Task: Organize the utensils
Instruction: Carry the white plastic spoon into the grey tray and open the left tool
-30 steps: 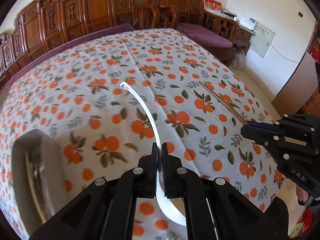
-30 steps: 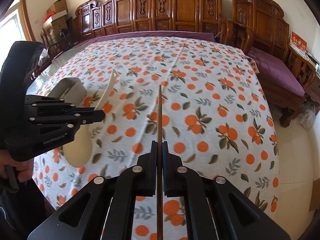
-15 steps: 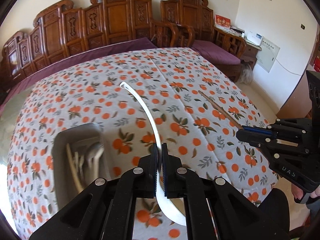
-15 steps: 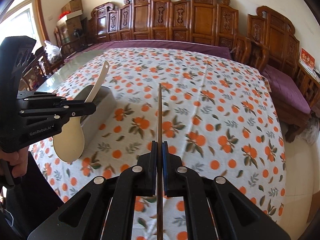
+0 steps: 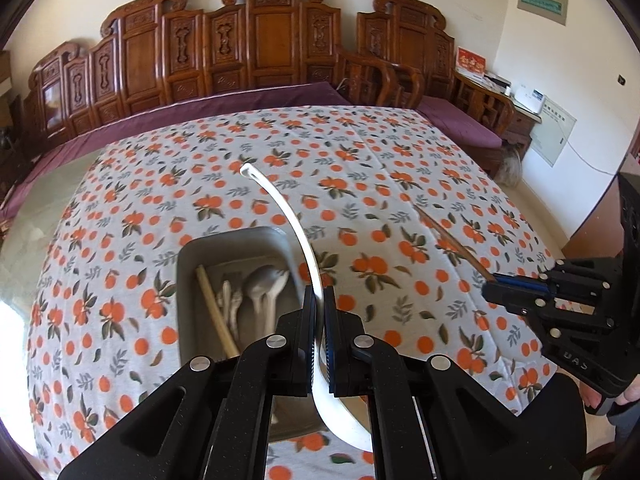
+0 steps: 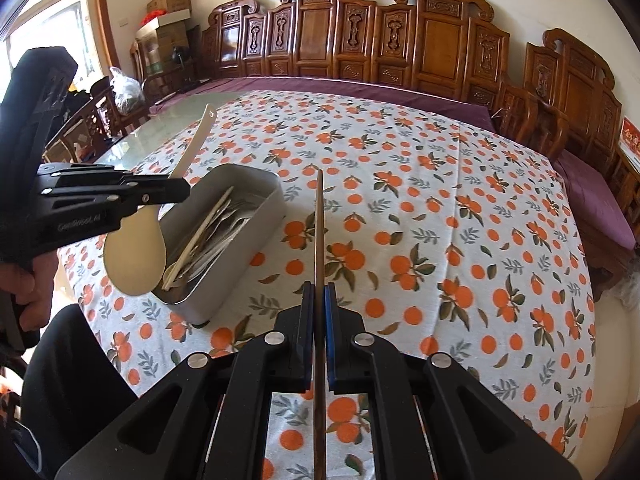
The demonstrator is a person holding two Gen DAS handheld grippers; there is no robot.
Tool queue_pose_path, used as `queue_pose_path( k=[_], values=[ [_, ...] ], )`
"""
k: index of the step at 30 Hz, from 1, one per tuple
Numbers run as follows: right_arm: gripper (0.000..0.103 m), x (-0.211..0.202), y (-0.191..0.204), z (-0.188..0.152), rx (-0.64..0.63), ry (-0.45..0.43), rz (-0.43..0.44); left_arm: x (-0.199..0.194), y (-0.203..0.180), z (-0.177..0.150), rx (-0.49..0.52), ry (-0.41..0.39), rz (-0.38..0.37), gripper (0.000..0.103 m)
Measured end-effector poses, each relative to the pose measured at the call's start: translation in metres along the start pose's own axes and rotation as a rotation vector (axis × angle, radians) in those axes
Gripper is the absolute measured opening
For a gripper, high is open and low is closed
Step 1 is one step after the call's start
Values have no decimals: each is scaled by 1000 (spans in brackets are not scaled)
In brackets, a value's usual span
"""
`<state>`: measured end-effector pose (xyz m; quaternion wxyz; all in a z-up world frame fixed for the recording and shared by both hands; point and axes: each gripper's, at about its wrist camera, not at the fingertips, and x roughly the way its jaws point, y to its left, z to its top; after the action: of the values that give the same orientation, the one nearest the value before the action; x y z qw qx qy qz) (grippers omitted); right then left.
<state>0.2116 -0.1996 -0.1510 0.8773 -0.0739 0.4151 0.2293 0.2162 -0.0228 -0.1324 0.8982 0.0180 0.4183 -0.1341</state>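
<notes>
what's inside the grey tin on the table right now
The grey tin holds a pale chopstick, metal spoons and forks. Its near end is hidden by the left gripper and the white rice paddle it holds.

daylight is pouring in from a window [image 6: 48, 36] at the far left of the right wrist view, blowing out to white there. glare is washing over the bare glass edge of the worktop [image 6: 168, 136], and a white patch is burning at the left edge of the left wrist view. the room is reading bright and evenly lit, shadows staying soft. the fisheye is bending the carved wooden bench [image 5: 256, 40] into an arc, dark corners are vignetting, and the cloth near the bottom is smearing slightly.
</notes>
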Motion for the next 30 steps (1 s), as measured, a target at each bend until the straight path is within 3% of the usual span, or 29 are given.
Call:
queue_pose_path(
  k=[12, 22, 30],
  values=[
    [6, 15, 12, -1, 35, -11, 34, 37, 44, -18, -45, 72, 54, 3],
    [6, 31, 6, -3, 42, 16, 38, 72, 36, -24, 3, 138, 74, 3],
    [6, 26, -1, -5, 57, 11, 40, 86, 32, -24, -15, 175, 67, 3]
  ],
)
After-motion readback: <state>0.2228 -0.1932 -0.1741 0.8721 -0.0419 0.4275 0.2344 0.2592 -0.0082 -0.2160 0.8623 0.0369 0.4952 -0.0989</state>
